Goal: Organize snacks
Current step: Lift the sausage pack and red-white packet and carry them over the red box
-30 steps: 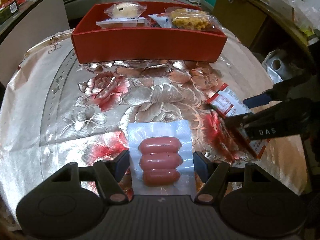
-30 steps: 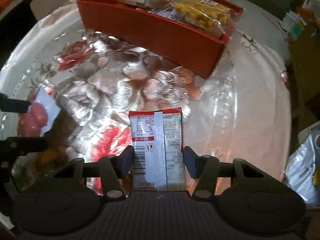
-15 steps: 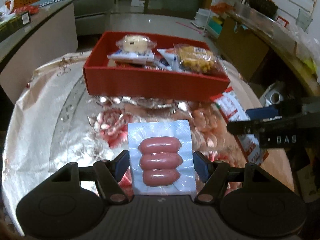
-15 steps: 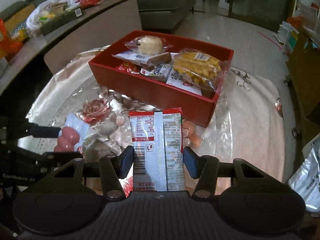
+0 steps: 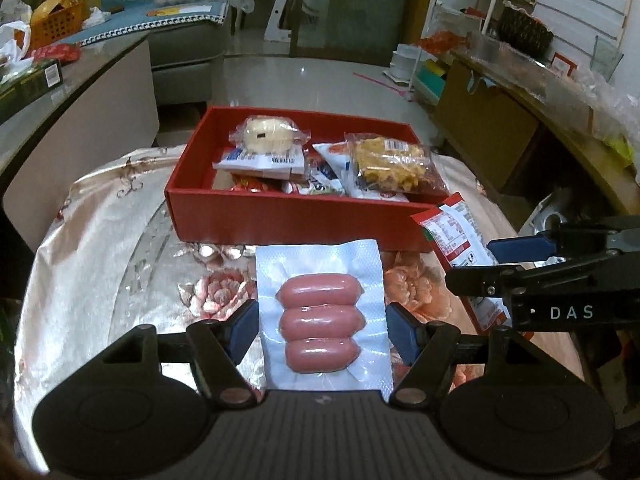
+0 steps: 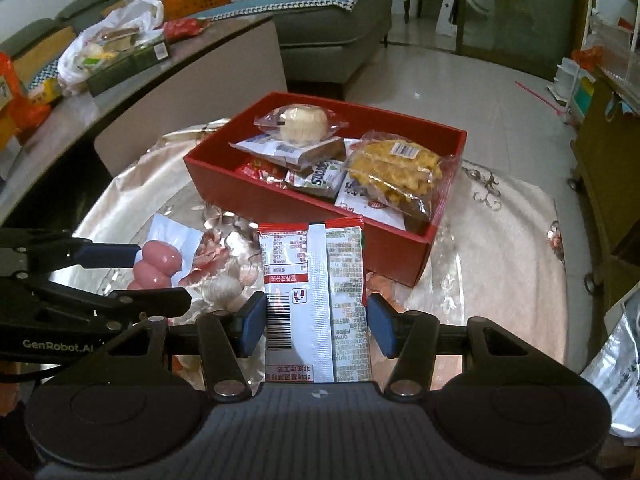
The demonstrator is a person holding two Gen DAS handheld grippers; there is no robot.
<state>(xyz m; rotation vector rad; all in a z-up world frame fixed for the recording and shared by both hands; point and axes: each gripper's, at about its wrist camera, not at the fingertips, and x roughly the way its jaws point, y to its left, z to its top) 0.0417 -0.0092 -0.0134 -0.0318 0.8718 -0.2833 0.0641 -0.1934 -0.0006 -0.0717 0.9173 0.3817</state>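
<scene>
Left gripper (image 5: 322,326) – blue pads pinched on side edges of sausage pack (image 5: 322,322), pack held flat above flowered cloth (image 5: 100,248), just short of red box (image 5: 280,216). Right gripper (image 6: 316,324) – narrow grip on red-and-white snack packet (image 6: 316,304), also lifted, beside box's near right corner. Box already holds several wrapped snacks.

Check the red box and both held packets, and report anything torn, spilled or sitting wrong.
Nothing looks torn or spilled. In the red box the packets lie heaped and overlapping: the round bun packet rests on top of another, and the yellow snack bag leans against the right wall. The sausage pack and the red-and-white packet sit straight between the fingers.
</scene>
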